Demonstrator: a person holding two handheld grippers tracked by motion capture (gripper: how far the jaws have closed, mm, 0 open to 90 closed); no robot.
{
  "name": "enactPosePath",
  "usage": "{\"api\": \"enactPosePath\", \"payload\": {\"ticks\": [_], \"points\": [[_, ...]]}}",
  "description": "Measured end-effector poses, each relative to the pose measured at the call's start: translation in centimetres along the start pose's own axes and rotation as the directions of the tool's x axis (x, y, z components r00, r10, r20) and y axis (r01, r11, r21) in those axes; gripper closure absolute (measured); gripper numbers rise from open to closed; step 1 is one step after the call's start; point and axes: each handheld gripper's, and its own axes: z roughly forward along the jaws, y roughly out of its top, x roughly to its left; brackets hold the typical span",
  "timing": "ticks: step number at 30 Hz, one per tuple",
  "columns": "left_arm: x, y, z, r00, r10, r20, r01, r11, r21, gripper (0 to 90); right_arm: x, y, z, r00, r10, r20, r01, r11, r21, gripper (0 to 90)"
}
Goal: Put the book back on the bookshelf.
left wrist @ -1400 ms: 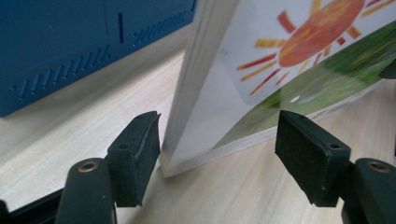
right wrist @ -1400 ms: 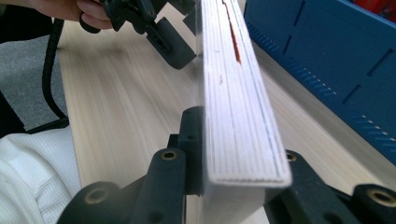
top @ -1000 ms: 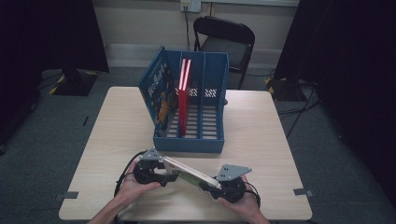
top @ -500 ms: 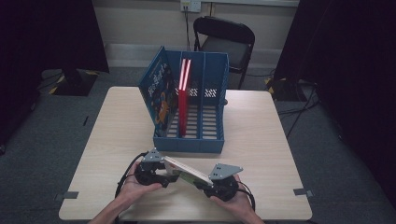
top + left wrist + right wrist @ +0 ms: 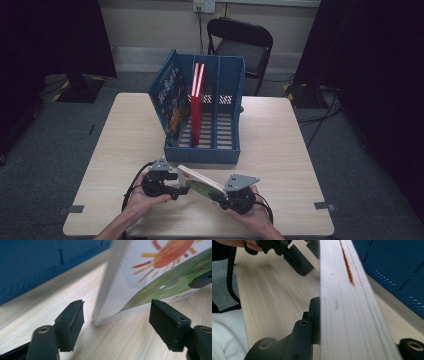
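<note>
A thin picture book (image 5: 199, 183) with a sun and green grass on its cover (image 5: 160, 277) is tilted up on edge near the table's front edge. My right gripper (image 5: 220, 198) is shut on its right end; in the right gripper view the page edges (image 5: 347, 302) run away from between the jaws. My left gripper (image 5: 182, 190) is open at the book's left end. In the left gripper view its jaws (image 5: 117, 325) stand wide on either side of the book's lower corner without touching it.
A blue file rack (image 5: 227, 107) stands mid-table just beyond the grippers. It holds an upright red book (image 5: 196, 107) and a blue picture book (image 5: 172, 102) leaning at its left side. A black chair (image 5: 245, 45) is behind the table.
My right gripper has moved a little left with the book, closing the distance to the left gripper. The left gripper has hardly moved.
</note>
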Motion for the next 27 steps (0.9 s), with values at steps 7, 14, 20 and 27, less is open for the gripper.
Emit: {"api": "enactPosePath", "payload": {"ticks": [7,14,20,27], "points": [[0.9,-0.2,-1.2,0.999,-0.043,-0.015,0.043,0.999,-0.01,22.6,-0.5,0.0,-0.7,0.9999,0.015,-0.001,-0.015,1.0,-0.002,76.6],[1.4,-0.3,-1.7,0.9983,-0.047,-0.035,0.046,0.9989,-0.01,20.8,-0.6,0.1,-1.4,0.9999,0.011,0.0,-0.011,1.0,-0.004,76.7],[1.5,-0.4,-1.7,0.9975,-0.06,-0.039,0.059,0.9982,-0.006,20.8,-0.8,0.2,-2.0,0.9996,0.027,-0.007,-0.028,0.999,-0.019,76.7],[1.5,-0.4,-1.6,0.9973,-0.058,-0.047,0.058,0.9983,0.004,20.9,-1.0,0.5,-3.0,0.9987,0.049,-0.014,-0.049,0.998,-0.05,76.7]]}}
